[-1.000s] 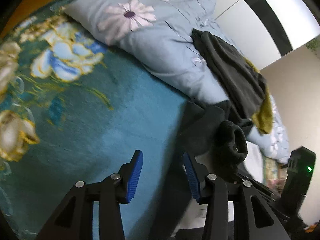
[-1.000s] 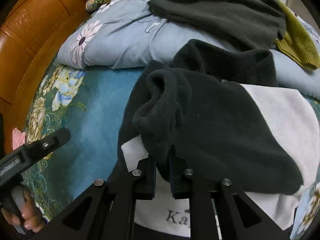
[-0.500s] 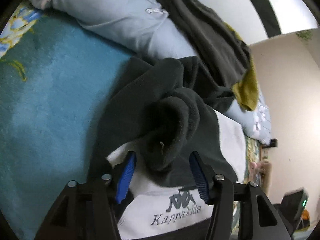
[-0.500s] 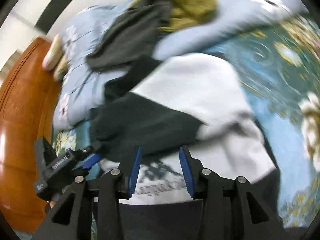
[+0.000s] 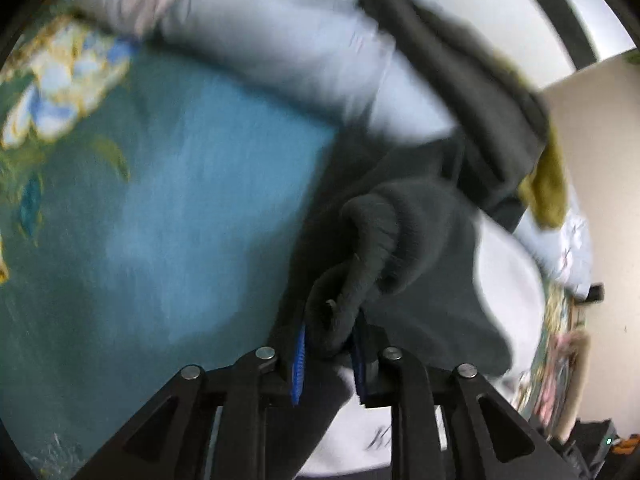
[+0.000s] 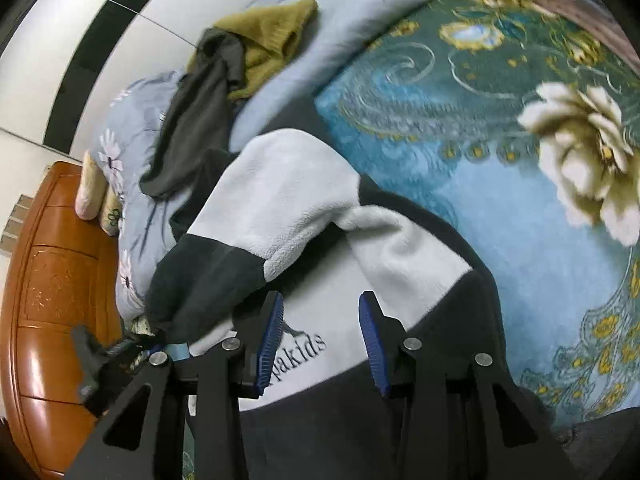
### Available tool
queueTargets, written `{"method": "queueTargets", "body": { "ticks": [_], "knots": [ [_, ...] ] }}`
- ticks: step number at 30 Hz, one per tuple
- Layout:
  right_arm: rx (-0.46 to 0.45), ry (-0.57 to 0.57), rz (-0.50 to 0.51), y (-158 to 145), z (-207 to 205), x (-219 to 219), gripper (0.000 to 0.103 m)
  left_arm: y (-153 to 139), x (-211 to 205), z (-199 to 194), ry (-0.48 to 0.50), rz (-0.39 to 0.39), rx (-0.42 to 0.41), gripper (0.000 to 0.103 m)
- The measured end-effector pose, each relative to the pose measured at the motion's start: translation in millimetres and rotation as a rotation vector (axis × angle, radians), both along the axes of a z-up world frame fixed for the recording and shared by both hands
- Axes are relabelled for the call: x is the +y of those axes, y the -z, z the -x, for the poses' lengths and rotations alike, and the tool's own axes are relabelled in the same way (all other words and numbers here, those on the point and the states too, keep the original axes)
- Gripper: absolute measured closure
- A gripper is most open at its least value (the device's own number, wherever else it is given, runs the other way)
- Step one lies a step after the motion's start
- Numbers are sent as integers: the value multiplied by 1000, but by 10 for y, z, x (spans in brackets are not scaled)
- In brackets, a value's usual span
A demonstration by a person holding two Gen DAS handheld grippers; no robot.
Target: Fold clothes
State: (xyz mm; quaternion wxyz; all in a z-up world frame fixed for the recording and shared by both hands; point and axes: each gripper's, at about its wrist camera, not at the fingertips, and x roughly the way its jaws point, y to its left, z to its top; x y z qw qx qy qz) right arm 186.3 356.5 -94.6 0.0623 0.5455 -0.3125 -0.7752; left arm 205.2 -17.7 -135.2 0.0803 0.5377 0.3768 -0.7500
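The black-and-white fleece sweatshirt (image 6: 304,208) lies crumpled on the teal floral bedspread (image 6: 500,216), just below the pale blue flowered duvet (image 5: 280,40) that carries a heap of dark grey and olive clothes (image 6: 240,52).

The left hand-held gripper (image 5: 328,356) has the dark ribbed cuff (image 5: 360,264) of one sleeve between its blue pads (image 5: 298,360); the jaws are closing and the fabric already bunches between them, so it looks clamped on the cuff. That sleeve runs away from this gripper toward the duvet, its long axis roughly in line with the fingers.

The right hand-held gripper (image 6: 320,340) hovers over the white chest panel by the printed logo (image 6: 300,354), its jaws apart with nothing between them (the cloth only lies beneath). From it, the sweatshirt stretches forward and leftward toward the duvet, while the other sleeve lies along the right edge, nearer this gripper than the left.

So the coming move likely turns on the left one carrying its sleeve across the body.
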Motion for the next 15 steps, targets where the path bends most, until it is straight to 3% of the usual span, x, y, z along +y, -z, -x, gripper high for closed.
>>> {"method": "queueTargets", "body": {
  "ticks": [4,9,15],
  "knots": [
    [-4,3,11,-38,-33,79,62,-153,11,-280,33,-85,38,55],
    [-81,-43,-32,-9,-27,288,56,-189,18,-825,92,-19,24,49],
    [-236,-169,-144,115,-41,524,51,52,91,-1486,109,-51,-68,49]
  ]
}}
